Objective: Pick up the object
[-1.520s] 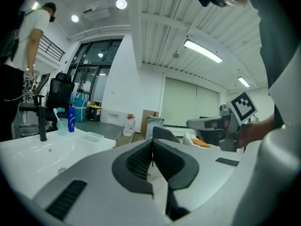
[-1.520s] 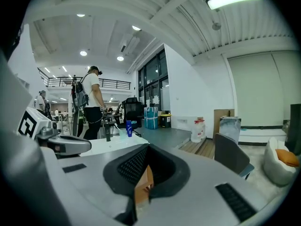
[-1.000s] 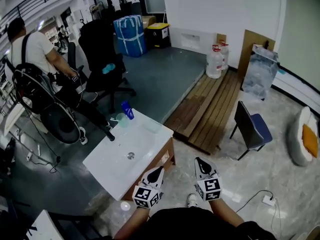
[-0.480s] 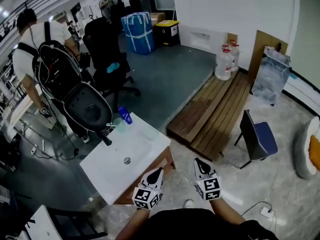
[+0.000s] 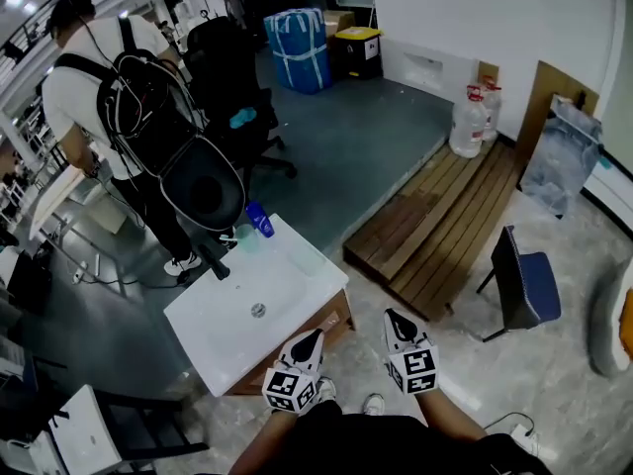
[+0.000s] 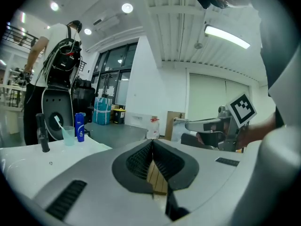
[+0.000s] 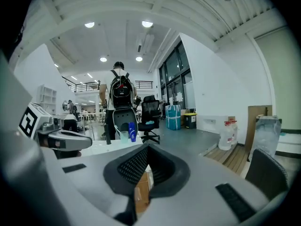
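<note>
Ahead and left of the fingers: a white surface with a sunken basin, set on a wooden crate. A blue bottle, a cup holding a toothbrush and a black tap stand at its far edge, well apart from both grippers.
Left gripper: fingers pressed together with nothing between them; it is held low by the near corner of the surface, pointing forward.
Right gripper: fingers also closed and empty; it sits just right of the left one, off the surface.
Object: the task names none. My guess is the bottle or the cup, both upright and close together on the side farthest from the fingers.
Why so: both grippers look carried closed, at rest, for an approach; no reach has begun.
Beyond the bottle: a person with a backpack stands near the far edge and may crowd a reach.
Next: step closer and spread one pair of fingers before nearing the bottle.
</note>
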